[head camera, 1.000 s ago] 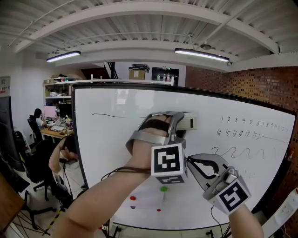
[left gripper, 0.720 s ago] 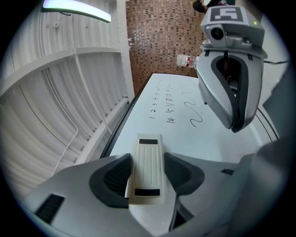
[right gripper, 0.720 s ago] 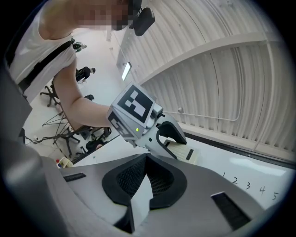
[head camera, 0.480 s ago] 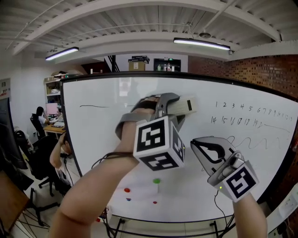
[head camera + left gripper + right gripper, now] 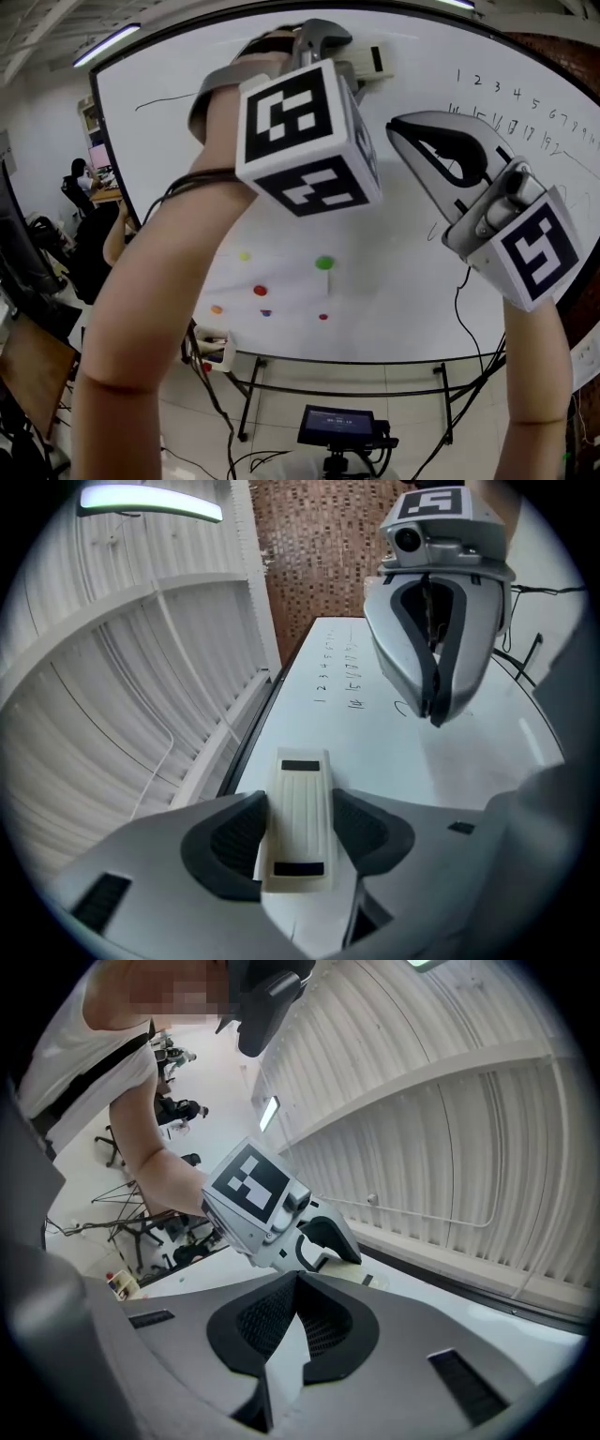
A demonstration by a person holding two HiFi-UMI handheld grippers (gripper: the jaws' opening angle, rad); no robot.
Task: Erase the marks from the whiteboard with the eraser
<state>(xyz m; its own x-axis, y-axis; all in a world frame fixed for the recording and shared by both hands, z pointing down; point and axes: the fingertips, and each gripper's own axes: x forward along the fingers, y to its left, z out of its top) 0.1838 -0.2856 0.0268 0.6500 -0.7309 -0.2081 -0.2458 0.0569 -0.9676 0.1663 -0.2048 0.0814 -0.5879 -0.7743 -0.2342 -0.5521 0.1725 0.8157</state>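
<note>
The whiteboard [image 5: 394, 281] fills the head view, with a thin black line [image 5: 161, 99] at its upper left and rows of handwritten numbers [image 5: 511, 94] at its upper right. My left gripper [image 5: 354, 54] is raised against the top of the board, shut on a cream eraser [image 5: 377, 60]. In the left gripper view the eraser [image 5: 300, 817] lies lengthwise between both pads, flat against the whiteboard [image 5: 469, 761]. My right gripper [image 5: 394, 127] hangs just right of it, jaws shut and empty, close to the board. The right gripper view shows its tips [image 5: 298, 1279] meeting with nothing between them.
Small coloured magnets sit low on the board: green [image 5: 324, 263], red [image 5: 260, 291], yellow [image 5: 245, 255]. Below the board are its stand legs [image 5: 246, 394], cables and a small screen [image 5: 341, 427]. A person [image 5: 75, 178] sits at a desk far left.
Both grippers now loom larger and higher in the head view, and the view has tipped down to show the floor. The eraser stays in the left gripper; the right stays shut.
</note>
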